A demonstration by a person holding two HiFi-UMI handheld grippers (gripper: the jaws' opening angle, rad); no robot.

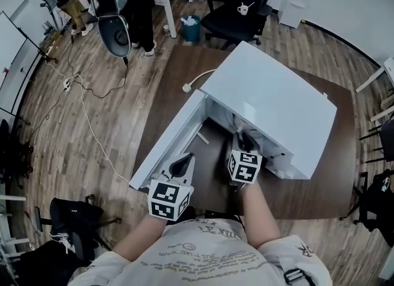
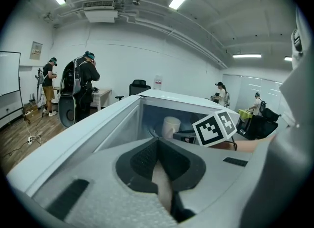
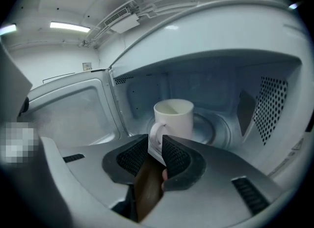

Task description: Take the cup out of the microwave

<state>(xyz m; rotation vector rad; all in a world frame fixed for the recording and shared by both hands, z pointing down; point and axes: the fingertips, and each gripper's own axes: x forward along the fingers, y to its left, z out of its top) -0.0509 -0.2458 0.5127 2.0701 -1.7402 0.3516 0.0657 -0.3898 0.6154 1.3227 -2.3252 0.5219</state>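
A white microwave stands on a brown table, its door swung open to the left. Inside, a white cup stands upright on the glass turntable, handle toward me. My right gripper reaches into the cavity, and its pads pinch the cup's handle. The left gripper hovers by the open door's lower edge, shut and holding nothing. From the left gripper view the cup shows in the cavity behind the right gripper's marker cube.
The perforated cavity wall is close on the right, the door's inner face on the left. A white plug and cable lie behind the microwave. Beyond the table are a black office chair, a blue bin and standing people.
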